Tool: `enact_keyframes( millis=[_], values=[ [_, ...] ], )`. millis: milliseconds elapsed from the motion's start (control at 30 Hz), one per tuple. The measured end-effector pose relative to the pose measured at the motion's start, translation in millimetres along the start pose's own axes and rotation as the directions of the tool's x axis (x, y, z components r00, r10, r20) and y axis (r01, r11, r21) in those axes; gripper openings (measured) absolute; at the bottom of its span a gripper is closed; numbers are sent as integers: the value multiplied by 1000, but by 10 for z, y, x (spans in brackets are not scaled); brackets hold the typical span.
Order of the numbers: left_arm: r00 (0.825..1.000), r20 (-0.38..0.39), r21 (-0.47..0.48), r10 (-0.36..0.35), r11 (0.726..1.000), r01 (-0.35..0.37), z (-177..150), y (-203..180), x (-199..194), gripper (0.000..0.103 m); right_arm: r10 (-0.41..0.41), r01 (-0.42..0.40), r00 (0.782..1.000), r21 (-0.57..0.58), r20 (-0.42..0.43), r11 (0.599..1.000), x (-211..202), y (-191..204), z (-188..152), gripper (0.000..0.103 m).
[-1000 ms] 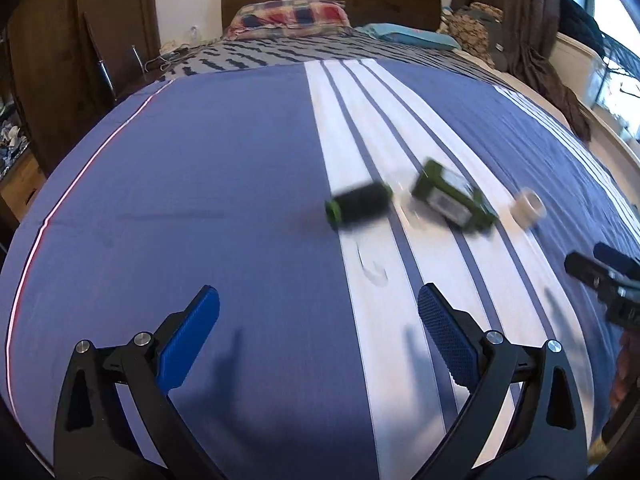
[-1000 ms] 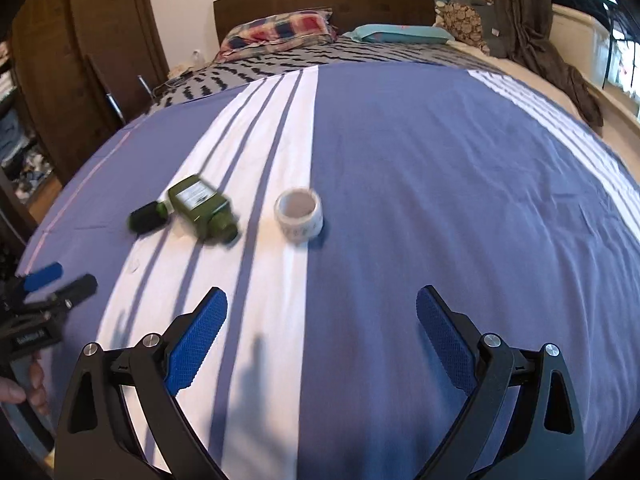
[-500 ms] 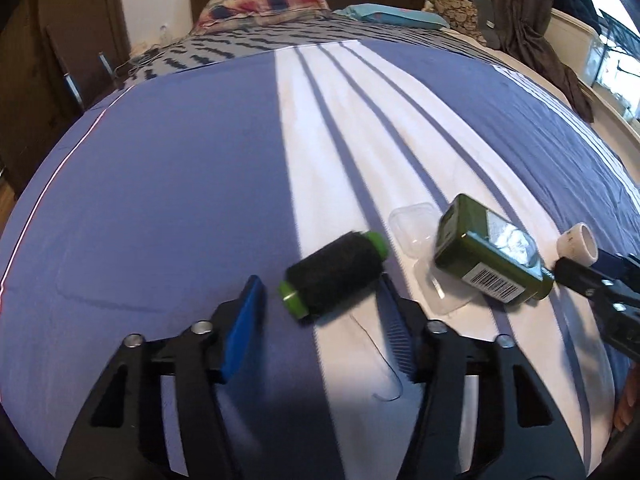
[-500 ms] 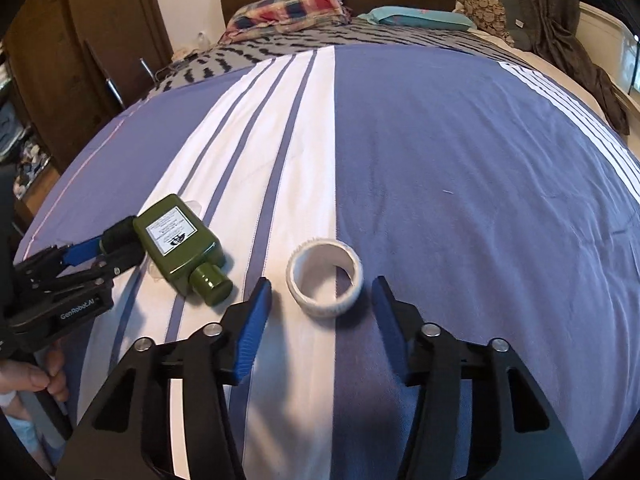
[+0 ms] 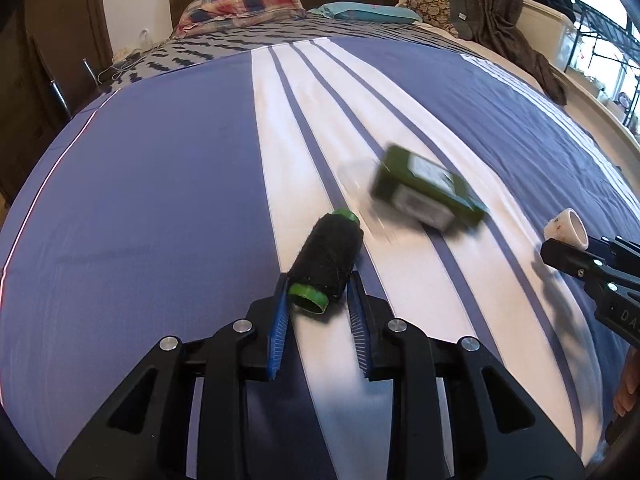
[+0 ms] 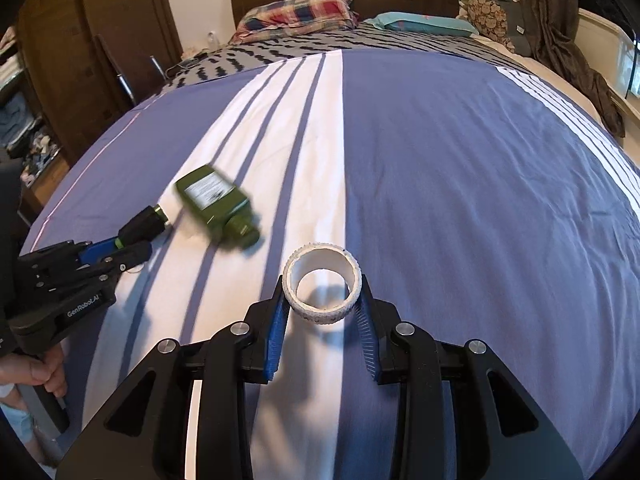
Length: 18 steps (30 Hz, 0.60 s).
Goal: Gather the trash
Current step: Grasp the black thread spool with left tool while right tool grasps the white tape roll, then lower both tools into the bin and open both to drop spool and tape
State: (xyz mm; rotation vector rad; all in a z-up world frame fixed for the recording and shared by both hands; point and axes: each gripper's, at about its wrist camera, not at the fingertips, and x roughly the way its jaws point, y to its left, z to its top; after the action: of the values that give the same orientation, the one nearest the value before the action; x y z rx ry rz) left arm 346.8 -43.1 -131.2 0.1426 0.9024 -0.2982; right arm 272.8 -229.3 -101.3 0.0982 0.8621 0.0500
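Between the left gripper's (image 5: 318, 300) blue ribbed pads sits a black thread spool with green ends (image 5: 326, 258); the jaws have just been closing and now clamp it. Likewise the right gripper (image 6: 323, 300) has just been closing and pinches a white textured tape ring (image 6: 322, 288). Beyond, a dark green flat plastic bottle (image 6: 216, 204) lies on the blue-and-white striped bedspread (image 6: 440, 180).

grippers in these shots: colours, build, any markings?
Both identical: the left gripper and right gripper have black skeletal frames with triangular cut-outs, silver pivot bolts and blue ribbed pads. White "GenRobot.AI" lettering shows on the left one's body. No cables or sleeves visible.
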Motion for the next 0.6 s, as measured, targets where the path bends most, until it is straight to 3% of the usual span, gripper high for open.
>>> enact_keyframes(
  millis=[300, 600],
  values=[
    [999, 34, 1, -24, 1000, 24, -832, -309, -883, 27, 39, -38, 999, -25, 28, 999, -768, 185, -655, 33],
    [997, 71, 5, -35, 999, 35, -1577, -573, -1599, 27, 28, -27, 998, -20, 59, 999, -1403, 231, -1308, 33]
  ],
)
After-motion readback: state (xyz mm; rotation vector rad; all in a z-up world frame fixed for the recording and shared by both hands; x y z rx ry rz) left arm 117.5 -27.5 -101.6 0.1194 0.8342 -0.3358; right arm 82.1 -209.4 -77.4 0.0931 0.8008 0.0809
